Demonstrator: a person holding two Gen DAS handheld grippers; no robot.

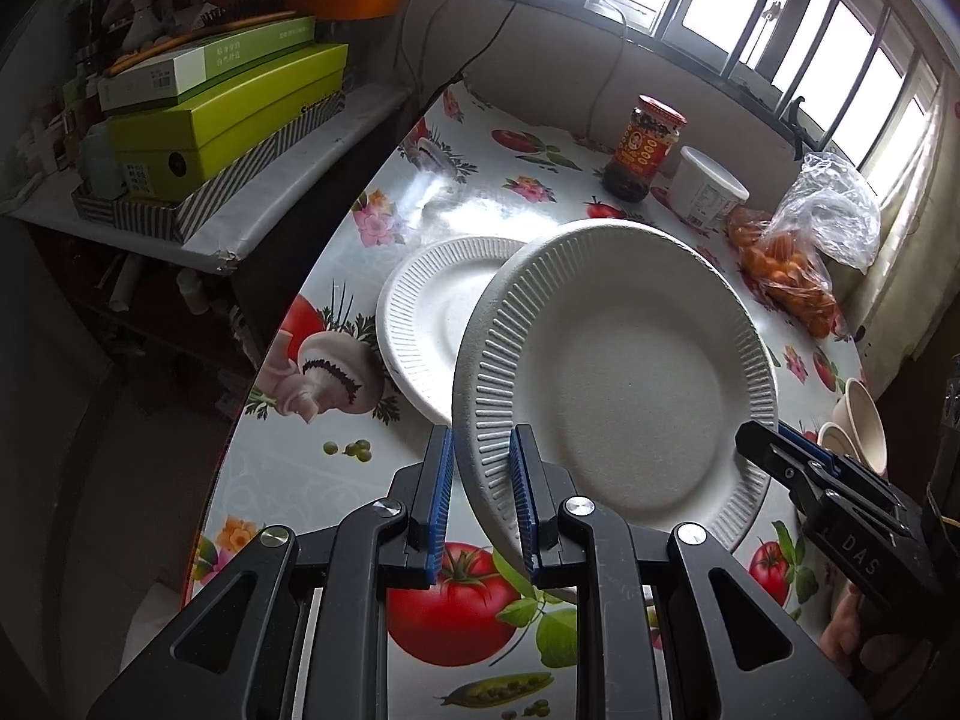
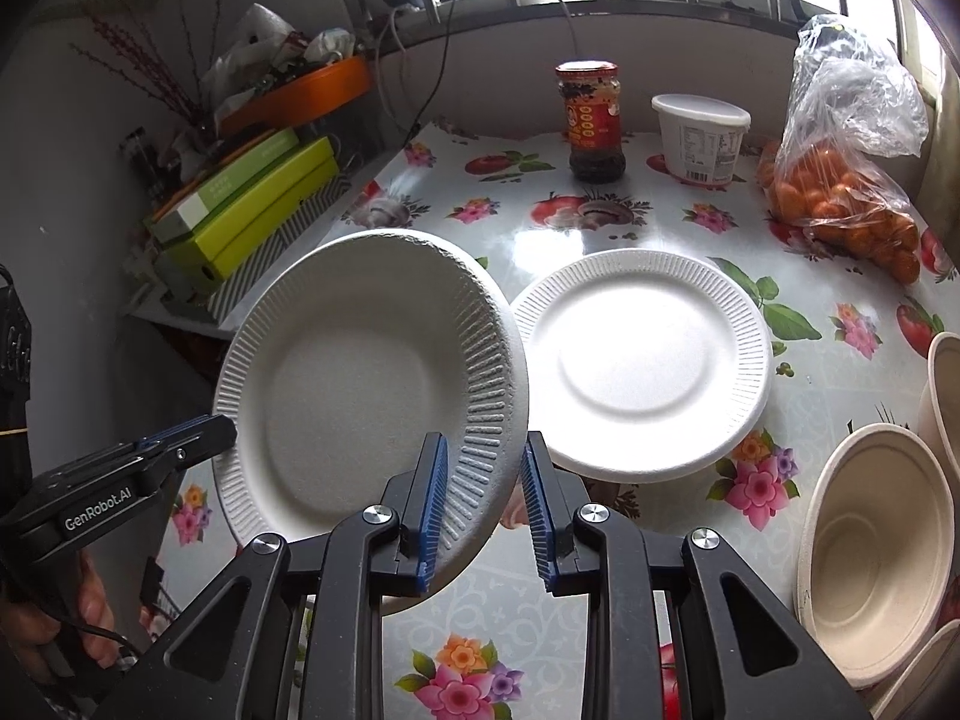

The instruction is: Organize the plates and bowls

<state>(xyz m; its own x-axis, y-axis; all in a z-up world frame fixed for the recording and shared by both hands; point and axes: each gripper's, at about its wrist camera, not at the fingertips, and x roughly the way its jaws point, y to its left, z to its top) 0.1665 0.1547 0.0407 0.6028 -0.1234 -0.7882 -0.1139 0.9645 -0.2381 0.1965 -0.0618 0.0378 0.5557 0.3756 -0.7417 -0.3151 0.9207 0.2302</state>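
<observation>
Plates first: we hold one white paper plate (image 1: pixel 618 378) tilted above the desk (image 1: pixel 336 462), face up toward us, a second plate (image 2: pixel 645 366) lying flat just beyond. Both are empty, as is the tan bowl (image 2: pixel 870 558). Our left gripper (image 1: pixel 480 492) and right gripper (image 2: pixel 483 504) have jaws pinching opposite rim edges of the raised plate.

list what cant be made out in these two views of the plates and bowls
- Lifted plate, underside: faces away in both views.
- Plate on the table: left wrist view, right part hidden by the lifted plate.
- Bowls: right wrist view, cut by the right edge; count unclear.
- Tub label: print too small.
- Right gripper: whether its right pad touches the rim is unclear.
</observation>
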